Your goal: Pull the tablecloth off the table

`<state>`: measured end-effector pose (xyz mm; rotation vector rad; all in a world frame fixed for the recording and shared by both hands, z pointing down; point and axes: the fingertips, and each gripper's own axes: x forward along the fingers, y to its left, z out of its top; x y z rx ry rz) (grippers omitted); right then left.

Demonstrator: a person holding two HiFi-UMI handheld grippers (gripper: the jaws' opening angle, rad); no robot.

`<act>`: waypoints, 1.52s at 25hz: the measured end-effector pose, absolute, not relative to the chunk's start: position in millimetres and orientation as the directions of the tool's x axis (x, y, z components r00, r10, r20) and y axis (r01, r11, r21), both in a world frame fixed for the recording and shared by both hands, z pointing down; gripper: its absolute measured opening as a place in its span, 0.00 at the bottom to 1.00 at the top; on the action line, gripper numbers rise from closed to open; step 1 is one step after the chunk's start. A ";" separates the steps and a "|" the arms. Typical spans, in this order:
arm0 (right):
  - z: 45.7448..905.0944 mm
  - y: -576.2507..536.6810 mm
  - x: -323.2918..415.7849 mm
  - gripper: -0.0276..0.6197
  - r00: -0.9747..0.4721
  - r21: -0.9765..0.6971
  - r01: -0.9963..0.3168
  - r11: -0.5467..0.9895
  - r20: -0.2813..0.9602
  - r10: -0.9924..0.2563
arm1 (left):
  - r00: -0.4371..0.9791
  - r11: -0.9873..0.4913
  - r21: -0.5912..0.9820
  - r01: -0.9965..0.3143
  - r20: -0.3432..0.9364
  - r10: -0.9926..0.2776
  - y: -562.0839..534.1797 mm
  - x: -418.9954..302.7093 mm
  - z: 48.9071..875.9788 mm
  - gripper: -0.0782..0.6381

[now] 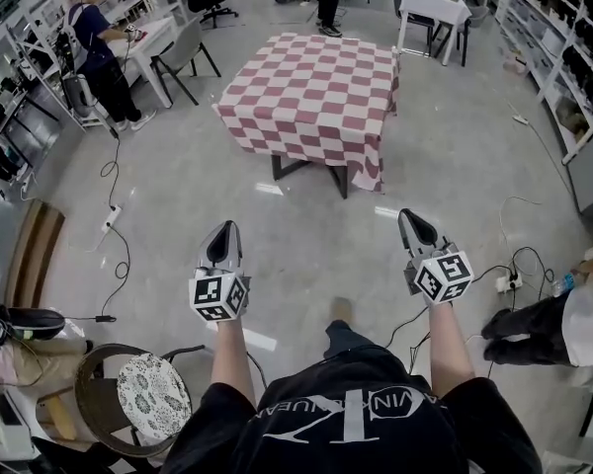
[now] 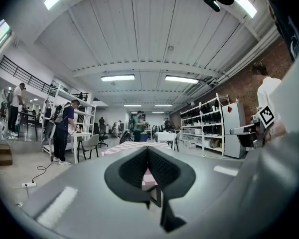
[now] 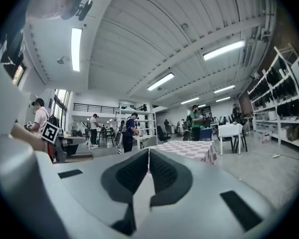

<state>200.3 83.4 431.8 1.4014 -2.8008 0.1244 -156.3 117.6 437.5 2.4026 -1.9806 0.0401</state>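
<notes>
A red-and-white checked tablecloth [image 1: 314, 95] covers a square table ahead of me, draped over its edges. It also shows far off in the left gripper view [image 2: 134, 146] and the right gripper view [image 3: 189, 147]. My left gripper [image 1: 225, 231] is shut and empty, held over the floor well short of the table. My right gripper [image 1: 411, 219] is likewise shut with nothing in it, level with the left one. Both point toward the table.
A round chair [image 1: 143, 391] stands at my lower left. Cables and a power strip [image 1: 110, 217] lie on the floor at left, more cables [image 1: 504, 282] at right. A person [image 1: 101, 55] works at a white desk; another person's legs [image 1: 519, 332] show right. Shelves [image 1: 573, 38] line the right wall.
</notes>
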 end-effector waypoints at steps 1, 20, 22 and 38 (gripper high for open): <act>432.6 72.5 200.1 0.06 -0.602 -0.068 -0.798 0.599 0.048 -0.797 | 0.189 -0.189 0.009 -0.982 0.042 -0.981 107.2 -156.3 438.8 0.12; 455.7 -88.0 196.4 0.06 -0.650 -0.083 -0.760 0.645 0.104 -0.753 | 0.190 -0.188 0.041 -0.981 0.068 -0.979 -58.8 -136.3 453.9 0.12; 456.5 -94.8 194.8 0.06 -0.655 -0.085 -0.755 0.650 0.106 -0.748 | 0.194 -0.191 0.042 -0.981 0.073 -0.978 -67.1 -134.2 455.0 0.12; 455.9 -159.0 181.7 0.06 -0.656 -0.081 -0.755 0.651 0.097 -0.748 | 0.221 -0.218 0.045 -0.975 0.068 -0.973 -139.8 -136.8 463.3 0.12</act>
